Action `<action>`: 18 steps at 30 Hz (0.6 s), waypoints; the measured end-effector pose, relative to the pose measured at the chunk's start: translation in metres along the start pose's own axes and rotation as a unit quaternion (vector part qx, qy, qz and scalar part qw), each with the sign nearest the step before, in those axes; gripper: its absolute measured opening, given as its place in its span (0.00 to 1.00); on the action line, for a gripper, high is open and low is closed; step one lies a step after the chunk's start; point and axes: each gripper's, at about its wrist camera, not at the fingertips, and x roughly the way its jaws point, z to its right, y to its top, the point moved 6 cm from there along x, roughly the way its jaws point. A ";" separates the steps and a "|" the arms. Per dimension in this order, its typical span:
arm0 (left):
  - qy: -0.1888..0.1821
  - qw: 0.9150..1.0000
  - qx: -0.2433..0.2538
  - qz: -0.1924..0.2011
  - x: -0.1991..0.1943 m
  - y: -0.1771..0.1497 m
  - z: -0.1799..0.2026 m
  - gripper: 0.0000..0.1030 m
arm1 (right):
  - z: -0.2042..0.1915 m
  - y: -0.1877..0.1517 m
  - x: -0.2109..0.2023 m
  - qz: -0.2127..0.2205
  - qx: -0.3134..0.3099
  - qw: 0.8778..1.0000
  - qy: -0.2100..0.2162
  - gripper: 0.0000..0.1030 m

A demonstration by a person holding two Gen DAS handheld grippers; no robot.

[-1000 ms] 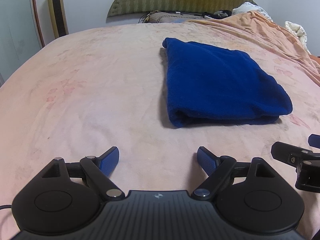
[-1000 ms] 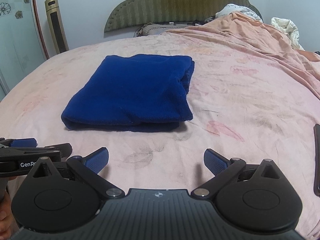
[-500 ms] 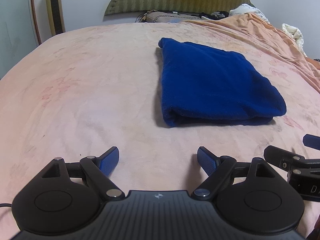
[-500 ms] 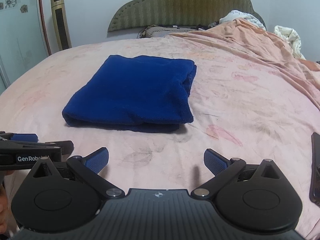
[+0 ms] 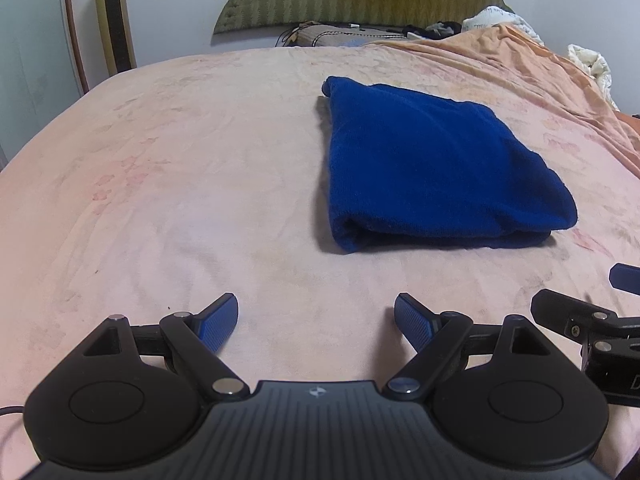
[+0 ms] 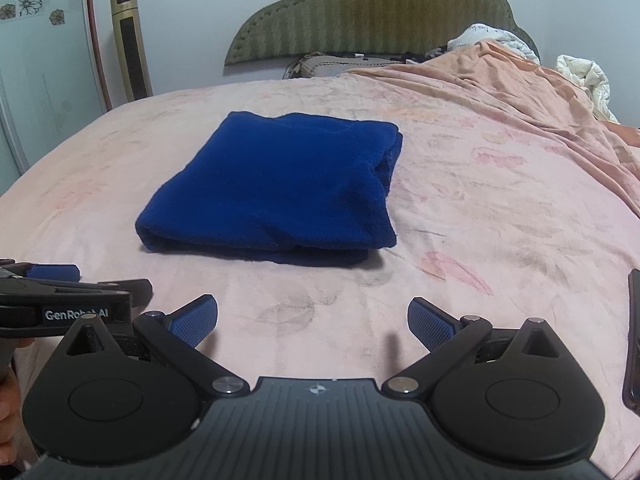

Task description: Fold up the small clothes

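A dark blue garment lies folded into a thick rectangle on the pink bed; it also shows in the right wrist view. My left gripper is open and empty, low over the sheet, short of the garment's near left corner. My right gripper is open and empty, short of the garment's near right edge. Each gripper shows in the other's view: the right one at the right edge, the left one at the left edge.
The pink bed sheet is rumpled toward the far right. A green headboard and pillows stand at the back. A gold tower fan stands by the far left wall. A dark phone lies at the right edge.
Both cameras have shifted slightly; the garment has not moved and both grippers stay open.
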 end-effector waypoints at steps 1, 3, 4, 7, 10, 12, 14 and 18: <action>0.000 1.000 -0.001 0.000 0.000 0.000 0.000 0.83 | 0.000 0.000 0.000 0.001 0.000 1.000 0.000 1.00; -0.001 1.000 -0.005 0.000 -0.001 0.001 -0.001 0.83 | 0.000 0.000 -0.001 0.002 -0.001 1.000 0.001 1.00; -0.001 1.000 -0.008 0.000 -0.001 0.001 -0.002 0.83 | 0.000 0.000 -0.002 0.003 0.000 1.000 0.002 1.00; 0.001 1.000 -0.015 -0.001 -0.001 0.002 -0.004 0.83 | 0.002 0.001 -0.003 0.005 0.006 1.000 0.006 0.99; 0.005 1.000 -0.014 -0.001 -0.001 0.002 -0.003 0.83 | 0.004 0.001 -0.004 0.007 0.010 1.000 0.005 1.00; 0.007 1.000 -0.012 -0.001 -0.002 0.002 -0.002 0.83 | 0.005 0.001 -0.005 0.008 0.009 1.000 0.005 1.00; 0.009 1.000 -0.010 -0.001 -0.002 0.002 -0.002 0.83 | 0.005 0.001 -0.005 0.008 0.008 1.000 0.006 1.00; 0.013 1.000 -0.008 0.001 -0.002 0.002 -0.001 0.83 | 0.005 0.001 -0.006 0.007 0.001 1.000 0.001 1.00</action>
